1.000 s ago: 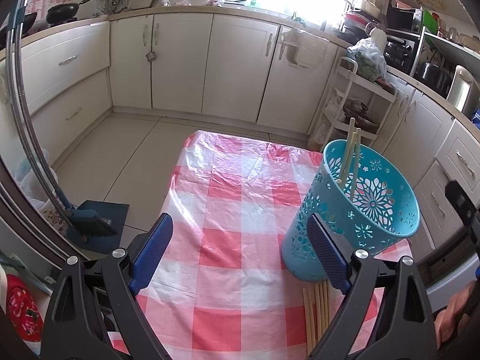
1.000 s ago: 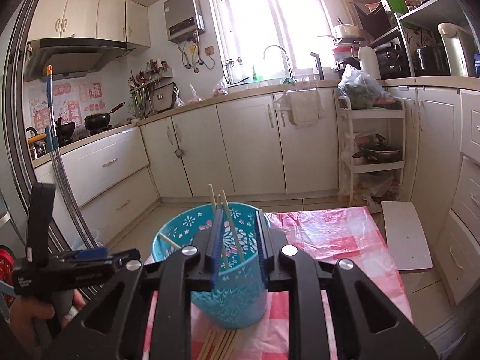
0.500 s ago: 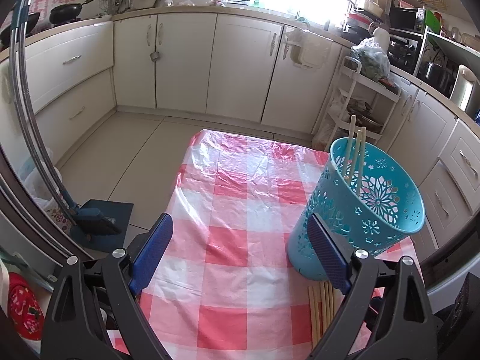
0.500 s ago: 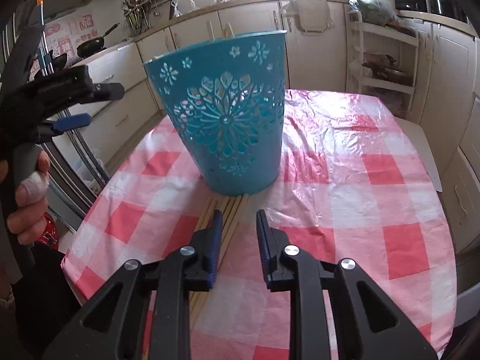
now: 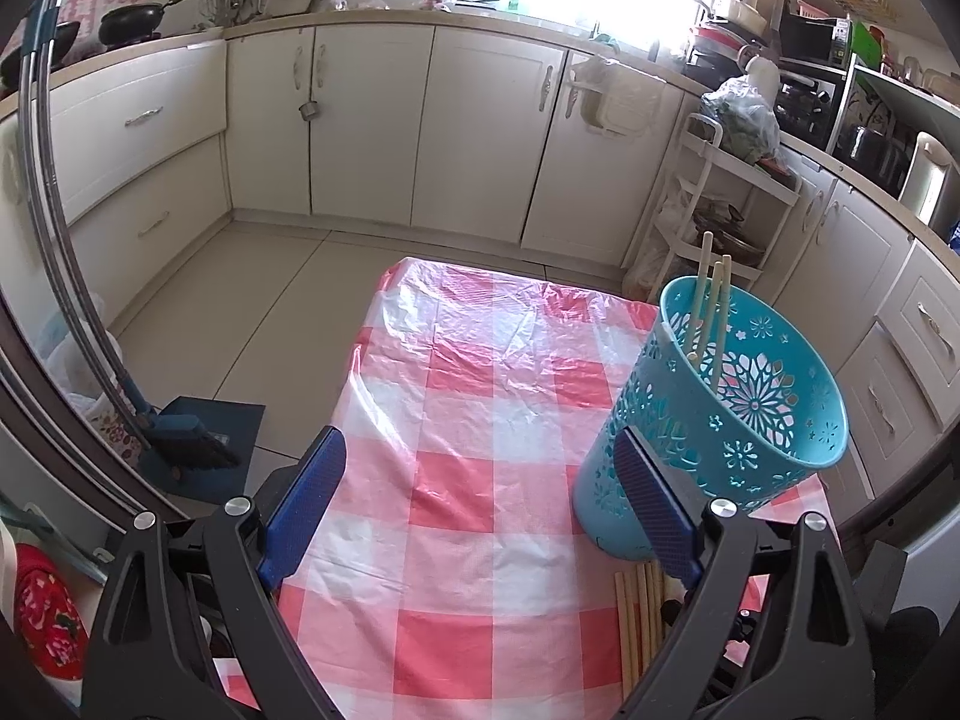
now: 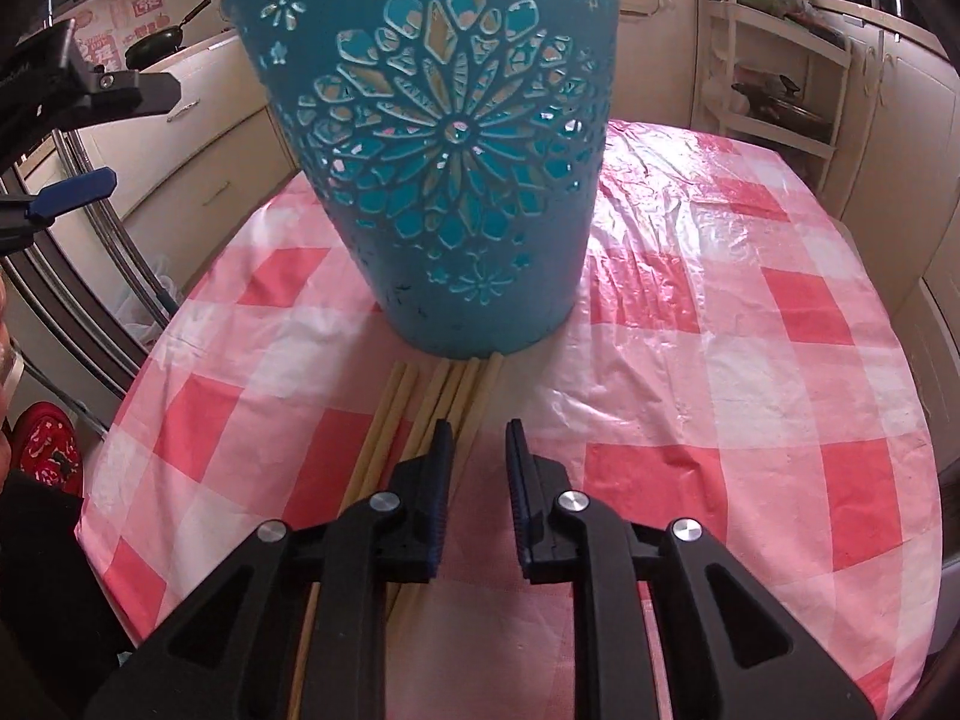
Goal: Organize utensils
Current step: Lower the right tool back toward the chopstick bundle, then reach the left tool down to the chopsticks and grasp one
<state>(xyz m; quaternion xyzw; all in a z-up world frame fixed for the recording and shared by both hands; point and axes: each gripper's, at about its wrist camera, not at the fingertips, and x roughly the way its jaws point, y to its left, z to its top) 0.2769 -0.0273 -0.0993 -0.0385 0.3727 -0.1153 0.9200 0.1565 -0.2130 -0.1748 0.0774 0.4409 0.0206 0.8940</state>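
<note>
Loose chopsticks (image 6: pixel 444 402) half hidden under narrowly parted right hand-held gripper (image 6: pixel 478 441); left hand-held gripper (image 5: pixel 480 480) wide, empty beside basket (image 5: pixel 720 420).

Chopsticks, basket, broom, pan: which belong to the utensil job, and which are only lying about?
Job:
loose chopsticks on the cloth
basket with three chopsticks inside
right tongs, open above the loose ones

Lying about:
broom on the floor
pan on the counter
rack

The left black claw with blue pads (image 5: pixel 480 504) is spread wide, holding nothing. The right black claw with blue pads (image 6: pixel 478 456) is parted by a narrow gap, tilted downward, nothing between its fingers.
</note>
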